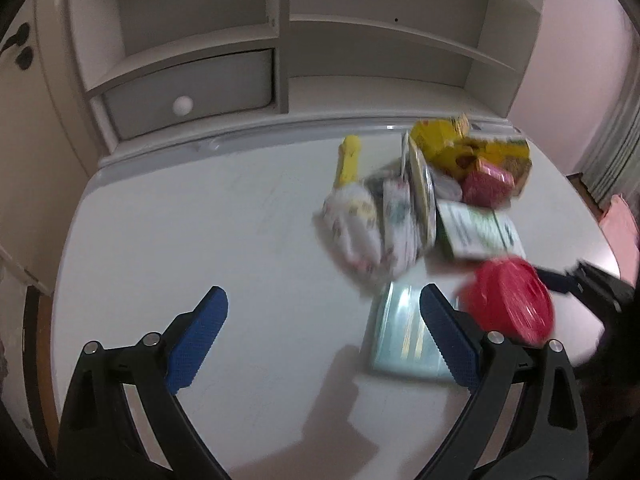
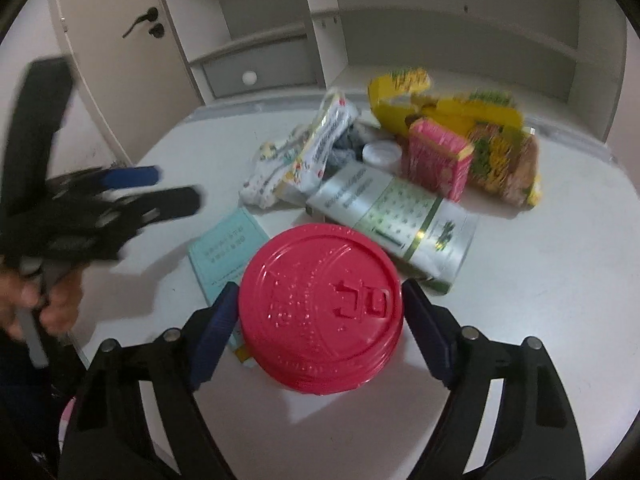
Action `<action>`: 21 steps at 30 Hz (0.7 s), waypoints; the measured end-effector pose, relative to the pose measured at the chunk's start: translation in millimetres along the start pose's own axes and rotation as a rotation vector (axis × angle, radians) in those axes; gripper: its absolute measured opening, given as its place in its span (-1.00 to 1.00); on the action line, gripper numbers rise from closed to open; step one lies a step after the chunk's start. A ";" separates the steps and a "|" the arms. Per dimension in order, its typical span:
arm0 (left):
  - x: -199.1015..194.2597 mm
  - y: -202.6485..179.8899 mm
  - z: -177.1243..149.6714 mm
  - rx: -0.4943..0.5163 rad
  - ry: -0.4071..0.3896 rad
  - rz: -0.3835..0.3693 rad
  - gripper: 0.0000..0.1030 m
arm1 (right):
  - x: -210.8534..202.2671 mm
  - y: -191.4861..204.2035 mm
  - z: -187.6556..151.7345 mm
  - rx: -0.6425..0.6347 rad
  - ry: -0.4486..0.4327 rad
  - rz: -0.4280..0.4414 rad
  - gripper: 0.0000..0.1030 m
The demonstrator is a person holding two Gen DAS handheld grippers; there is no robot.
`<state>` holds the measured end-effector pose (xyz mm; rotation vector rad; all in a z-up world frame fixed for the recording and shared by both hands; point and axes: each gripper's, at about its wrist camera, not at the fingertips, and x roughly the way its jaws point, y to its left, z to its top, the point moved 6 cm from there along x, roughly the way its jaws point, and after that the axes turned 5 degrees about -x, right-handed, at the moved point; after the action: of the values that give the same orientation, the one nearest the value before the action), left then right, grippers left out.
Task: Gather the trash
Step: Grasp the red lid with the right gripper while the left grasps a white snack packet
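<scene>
While wrappers and boxes (image 2: 400,168) pile toward the table's (image 2: 560,280) far edge, the right gripper (image 2: 320,312) clamps a red lid (image 2: 320,312) near the front edge; the left gripper (image 1: 324,320) gapes, empty.

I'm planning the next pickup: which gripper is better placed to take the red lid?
Right. The right gripper has its jaws on either side of the red lid; the left gripper is open over bare table.

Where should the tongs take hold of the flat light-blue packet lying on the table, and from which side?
The light-blue packet lies flat on the table, so only its thin edges offer a grip. Its left long edge looks free; the red lid crowds the right side. Probably best to bring the open left tongs down from the left, pinching across that edge.
</scene>
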<state>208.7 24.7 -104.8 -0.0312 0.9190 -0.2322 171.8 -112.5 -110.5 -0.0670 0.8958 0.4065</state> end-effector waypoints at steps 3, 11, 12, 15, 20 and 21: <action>6.1 -20.6 23.7 0.022 -0.012 -0.007 0.82 | -19.7 -9.9 0.1 0.014 -0.037 -0.009 0.53; 29.4 -81.0 46.4 0.152 -0.028 0.009 0.52 | -41.4 -44.4 -14.1 0.081 -0.060 -0.016 0.54; 34.3 -83.3 47.9 0.156 -0.023 0.027 0.45 | -42.1 -47.7 -15.4 0.086 -0.060 -0.015 0.54; 42.9 -86.2 48.2 0.132 0.016 0.014 0.10 | -44.9 -52.1 -17.6 0.092 -0.064 -0.004 0.54; 49.9 -93.3 45.1 0.171 0.042 0.032 -0.43 | -46.1 -55.7 -20.5 0.088 -0.067 0.009 0.54; 51.4 -92.8 45.0 0.168 0.046 0.037 -0.65 | -46.4 -55.9 -19.6 0.090 -0.069 0.010 0.54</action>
<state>257.0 -79.9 -106.1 0.1471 0.9422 -0.2759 152.2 -183.1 -93.3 0.0344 0.8458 0.3751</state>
